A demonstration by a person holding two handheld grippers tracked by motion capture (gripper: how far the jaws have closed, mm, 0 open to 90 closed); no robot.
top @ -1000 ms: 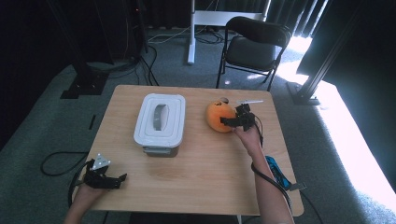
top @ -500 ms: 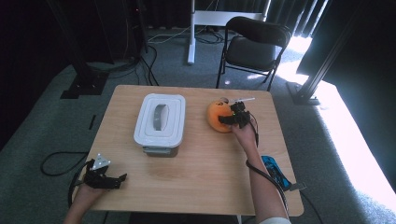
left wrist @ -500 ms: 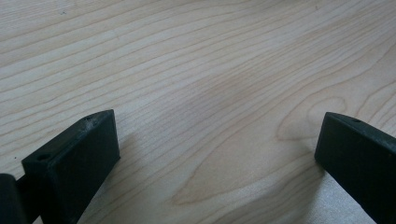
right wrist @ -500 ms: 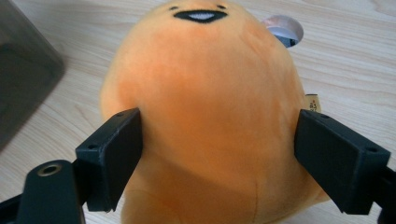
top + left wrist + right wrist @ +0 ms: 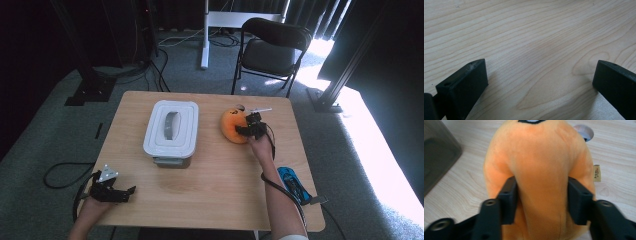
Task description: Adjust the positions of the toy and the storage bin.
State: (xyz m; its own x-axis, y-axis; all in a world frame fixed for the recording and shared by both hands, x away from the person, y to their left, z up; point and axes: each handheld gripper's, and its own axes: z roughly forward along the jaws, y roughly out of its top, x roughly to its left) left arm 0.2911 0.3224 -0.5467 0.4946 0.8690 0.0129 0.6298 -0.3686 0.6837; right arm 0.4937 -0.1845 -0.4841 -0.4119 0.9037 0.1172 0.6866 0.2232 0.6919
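Note:
An orange plush toy [image 5: 233, 125] lies on the wooden table [image 5: 220, 185], right of the white box. My right gripper [image 5: 245, 129] has just been closing, and its jaws now squeeze the orange plush toy [image 5: 541, 162] from both sides, denting the fabric. A small tag [image 5: 596, 173] hangs off the toy's side. My left gripper [image 5: 131, 192] rests at the table's near left corner. In the left gripper view its jaws stand wide apart over bare wood [image 5: 536, 50] with nothing between them.
A white lidded box [image 5: 171, 126] with a grey handle stands left of centre. A blue object [image 5: 291, 181] lies near the table's right edge beside the person's right forearm. A black folding chair [image 5: 274, 47] stands beyond the far edge.
The right gripper's jaws have closed in on the orange plush toy. The left gripper has not moved.

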